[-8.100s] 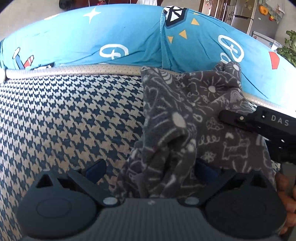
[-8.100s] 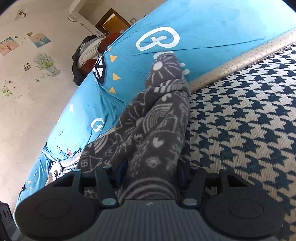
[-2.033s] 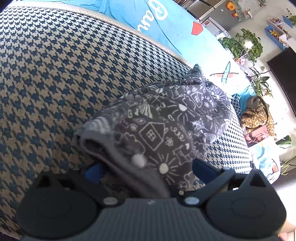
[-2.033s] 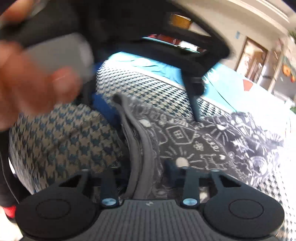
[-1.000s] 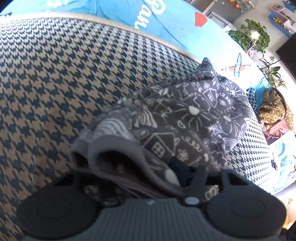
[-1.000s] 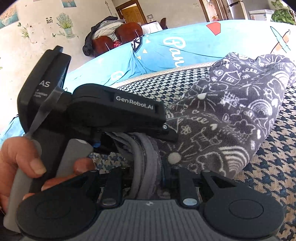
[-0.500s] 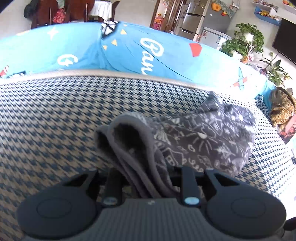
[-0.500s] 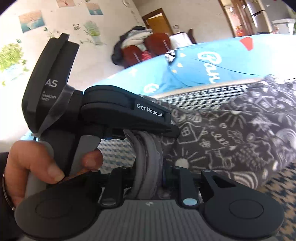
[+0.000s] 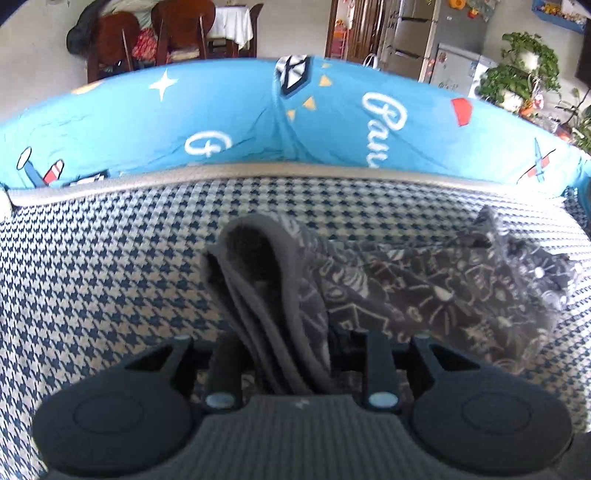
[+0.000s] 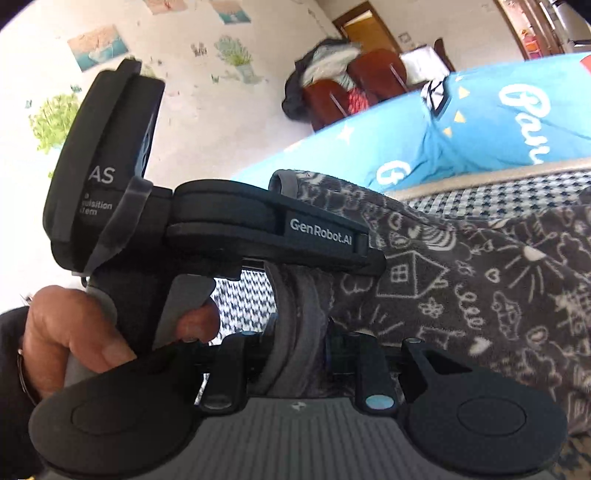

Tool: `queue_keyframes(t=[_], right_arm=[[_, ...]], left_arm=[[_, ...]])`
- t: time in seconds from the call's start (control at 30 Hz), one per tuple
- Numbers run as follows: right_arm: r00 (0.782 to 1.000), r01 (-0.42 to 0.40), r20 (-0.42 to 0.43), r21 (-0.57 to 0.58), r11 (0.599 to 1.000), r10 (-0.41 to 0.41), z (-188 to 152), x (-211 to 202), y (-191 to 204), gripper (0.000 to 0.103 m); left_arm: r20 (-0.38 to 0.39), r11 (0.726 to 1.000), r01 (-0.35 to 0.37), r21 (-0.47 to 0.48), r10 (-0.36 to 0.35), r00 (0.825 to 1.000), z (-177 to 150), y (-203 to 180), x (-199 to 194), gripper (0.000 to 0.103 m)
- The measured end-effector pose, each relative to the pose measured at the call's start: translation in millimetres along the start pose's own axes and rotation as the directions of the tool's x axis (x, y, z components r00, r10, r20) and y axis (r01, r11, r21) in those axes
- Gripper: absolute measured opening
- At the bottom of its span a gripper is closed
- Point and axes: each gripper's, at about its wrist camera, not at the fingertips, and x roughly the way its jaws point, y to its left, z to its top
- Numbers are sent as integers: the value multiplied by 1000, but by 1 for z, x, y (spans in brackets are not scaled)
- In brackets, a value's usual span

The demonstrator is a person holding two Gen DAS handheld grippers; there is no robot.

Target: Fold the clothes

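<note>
Both grippers' pads point(image 9: 334, 341) garment-hidden point(image 9: 424, 295)

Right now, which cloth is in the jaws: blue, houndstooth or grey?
The grey garment: its bunched edge sits inside the left gripper and right gripper, jaws easing open. Blue cover and houndstooth cover lie beyond, ungripped.

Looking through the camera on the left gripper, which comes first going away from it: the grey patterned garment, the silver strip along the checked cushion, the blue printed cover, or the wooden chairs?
1. Grey patterned garment: its folded edge sits between the left gripper fingers.
2. Silver strip: at the checked cushion's far edge.
3. Blue printed cover: just behind the strip.
4. Wooden chairs: top left, across the room.
</note>
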Motion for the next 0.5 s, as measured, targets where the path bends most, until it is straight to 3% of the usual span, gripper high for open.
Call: queue_keyframes(t=[0.1,0.17,0.2,0.23,0.37,0.43,0.5], right_arm=[[998,23,-65,-10,1000,-24,-3,13,-2,28],[994,34,-102,-14,999,-35,-7,17,-5,31],[994,26,-102,-8,1000,-27,-11,9,-6,32],[995,19,-98,-11,1000,-20,-12,3,-6,32],[998,17,-63,-53,998,-20,4,0,-8,38],[999,27,-44,-57,998,-29,7,-11,-12,38],[998,54,-24,-58,997,-55,18,-12,-18,38]], left_arm=[[-55,999,-19,-49,16,998,-12,13,27,38],[-86,994,-77,-72,71,994,-17,16,37,60],[-94,990,-107,-87,99,991,-17,19,39,78],[-93,986,-128,-105,118,989,-16,22,40,83],[-84,967,-181,-177,168,982,-14,37,37,83],[-69,935,-278,-219,269,961,-13,46,32,84],[-59,899,-324,-295,321,945,-12,62,26,85]])
